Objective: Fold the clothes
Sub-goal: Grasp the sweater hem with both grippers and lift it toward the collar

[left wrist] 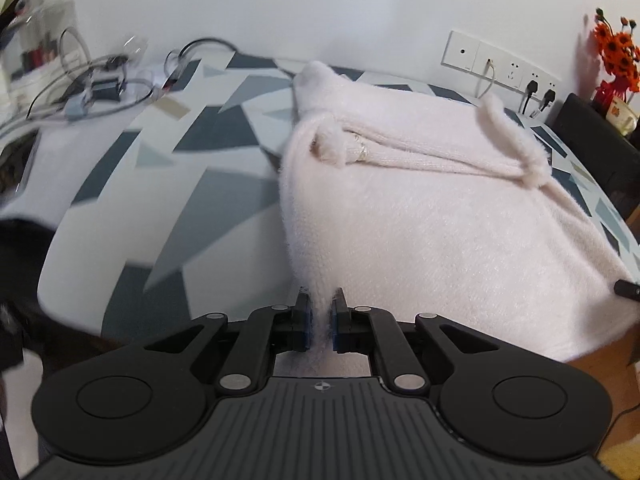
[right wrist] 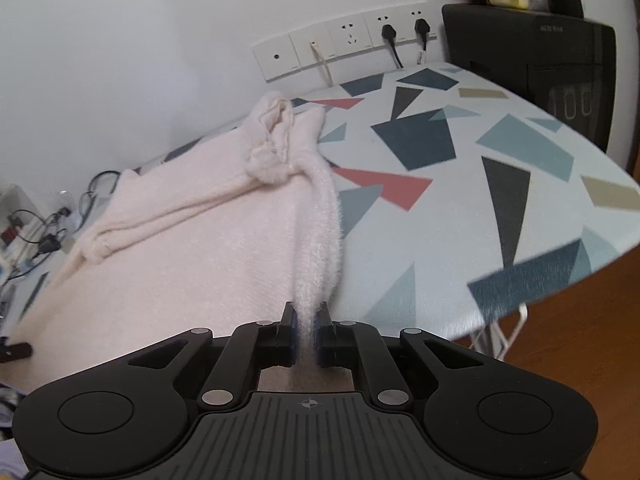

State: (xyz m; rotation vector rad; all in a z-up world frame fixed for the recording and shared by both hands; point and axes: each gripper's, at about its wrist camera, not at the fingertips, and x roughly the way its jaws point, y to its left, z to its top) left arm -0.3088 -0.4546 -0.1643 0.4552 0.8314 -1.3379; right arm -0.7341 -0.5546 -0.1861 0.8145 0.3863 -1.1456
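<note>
A fluffy pale pink sweater (left wrist: 440,216) lies spread on the patterned desk (left wrist: 160,184), sleeves folded across it. The left gripper (left wrist: 321,306) pinches its near left hem corner between nearly closed fingers; the right gripper (right wrist: 306,318) likewise clamps the right corner.

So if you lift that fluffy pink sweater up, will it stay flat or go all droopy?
Probably droopy: the sweater already sags between the left tongs and right tongs. It looks soft and light, and its fuzz likely stops it slipping.

Right tool (right wrist: 307,322), apparently pinching sweater (right wrist: 192,248)
</note>
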